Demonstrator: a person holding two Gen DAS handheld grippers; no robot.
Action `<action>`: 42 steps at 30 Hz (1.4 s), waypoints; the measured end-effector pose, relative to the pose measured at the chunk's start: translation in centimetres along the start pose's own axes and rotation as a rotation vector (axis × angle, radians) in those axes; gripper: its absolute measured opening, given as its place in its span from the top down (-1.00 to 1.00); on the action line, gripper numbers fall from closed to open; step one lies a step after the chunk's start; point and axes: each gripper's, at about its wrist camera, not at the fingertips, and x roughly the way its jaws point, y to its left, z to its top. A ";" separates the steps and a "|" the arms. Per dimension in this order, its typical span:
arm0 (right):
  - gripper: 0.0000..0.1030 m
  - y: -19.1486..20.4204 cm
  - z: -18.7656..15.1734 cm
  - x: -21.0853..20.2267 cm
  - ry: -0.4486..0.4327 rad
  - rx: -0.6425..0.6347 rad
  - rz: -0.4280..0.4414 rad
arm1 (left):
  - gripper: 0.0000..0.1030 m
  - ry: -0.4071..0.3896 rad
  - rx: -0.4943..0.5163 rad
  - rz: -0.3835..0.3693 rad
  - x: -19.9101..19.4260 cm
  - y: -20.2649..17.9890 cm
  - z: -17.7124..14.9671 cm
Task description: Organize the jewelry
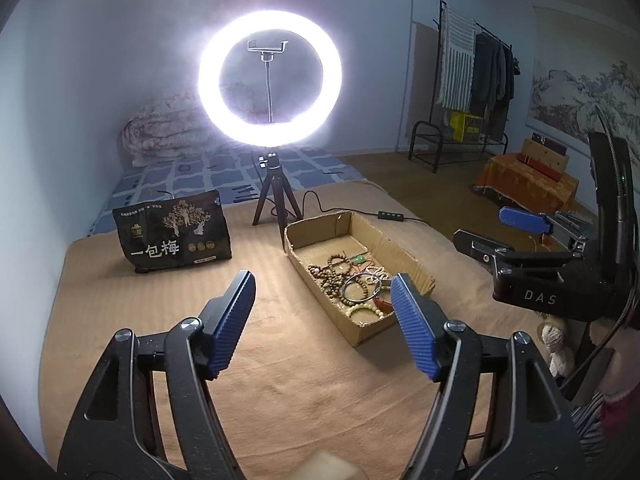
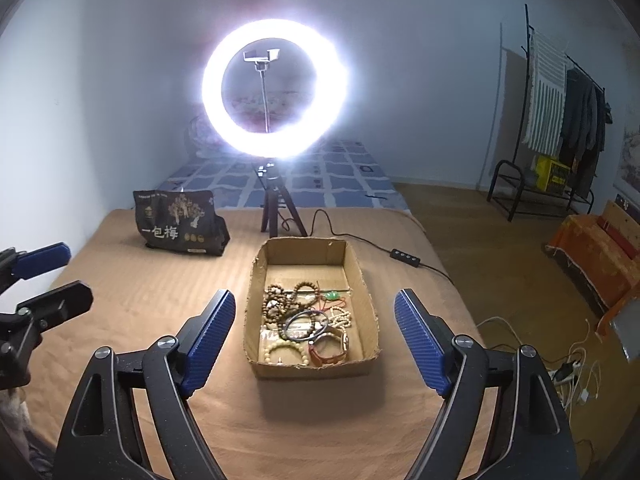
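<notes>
A shallow cardboard box [image 2: 370, 320] lies on the tan bedspread, also in the left wrist view as the cardboard box [image 1: 400, 250]. Inside it is a heap of jewelry [image 2: 306, 320]: wooden bead bracelets, a dark bangle, a cream bead bracelet, a brown-strapped watch and a green pendant on red cord. The same jewelry [image 1: 352, 280] shows in the left wrist view. My right gripper [image 2: 316, 332] stands open in front of the box, nothing between its blue pads. My left gripper [image 1: 324, 320] is open too, to the left of the box, empty.
A lit ring light [image 2: 275, 88] on a small tripod stands behind the box, its cable and switch [image 2: 404, 257] trailing right. A black snack bag [image 2: 182, 226] stands at the back left. The bed edge drops to a wooden floor at the right, with loose cables [image 2: 576, 372].
</notes>
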 end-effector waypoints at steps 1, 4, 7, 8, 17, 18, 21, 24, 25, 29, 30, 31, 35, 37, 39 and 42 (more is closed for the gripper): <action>-0.59 -0.1 -0.2 0.3 0.008 0.005 -0.002 | -0.46 0.001 -0.002 0.001 0.0 0.0 0.0; -0.59 -0.4 -0.5 0.8 0.032 0.012 -0.002 | -0.66 -0.003 0.000 0.009 -0.1 0.0 0.1; -0.59 -0.7 -0.6 1.0 0.043 0.027 -0.005 | -0.67 -0.007 0.019 0.021 -0.3 -0.3 0.0; -0.59 -0.8 -0.7 0.9 0.042 0.029 -0.007 | -0.67 -0.004 0.024 0.025 -0.3 -0.5 0.0; -0.59 -0.7 -1.1 0.7 0.041 0.008 -0.022 | -0.99 -0.011 0.034 0.063 -0.6 -0.8 -0.3; -0.59 -0.7 -1.0 0.7 0.041 0.006 -0.022 | -0.99 -0.014 0.034 0.066 -0.6 -0.8 -0.3; -0.59 -0.7 -0.9 0.7 0.040 0.003 -0.024 | -0.99 -0.012 0.031 0.066 -0.6 -0.8 -0.3; -0.59 -0.7 -0.9 0.8 0.041 0.009 -0.025 | -0.99 -0.001 0.021 0.062 -0.5 -0.7 -0.3; -0.59 -0.8 -0.9 0.8 0.041 0.011 -0.024 | -0.99 0.000 0.021 0.063 -0.5 -0.7 -0.2; -0.59 -0.7 -1.0 0.8 0.038 0.005 -0.028 | -0.99 0.000 0.020 0.064 -0.4 -0.7 -0.2; -0.59 -0.7 -1.0 0.8 0.039 0.006 -0.027 | -0.99 0.001 0.019 0.064 -0.4 -0.6 -0.2; -0.59 -0.8 -1.0 0.9 0.041 0.007 -0.025 | -0.99 0.002 0.019 0.064 -0.4 -0.6 -0.2; -0.59 -0.8 -1.0 1.0 0.043 0.004 -0.024 | -0.99 0.000 0.020 0.064 -0.4 -0.6 -0.1; -0.60 -0.7 -0.9 1.0 0.043 0.000 -0.024 | -0.99 0.000 0.020 0.062 -0.4 -0.6 -0.1; -0.60 -0.7 -0.9 1.0 0.043 -0.003 -0.026 | -0.99 0.000 0.020 0.062 -0.3 -0.4 -0.1; -0.60 -0.7 -1.0 1.0 0.043 -0.002 -0.026 | -0.99 0.000 0.020 0.063 -0.4 -0.4 -0.1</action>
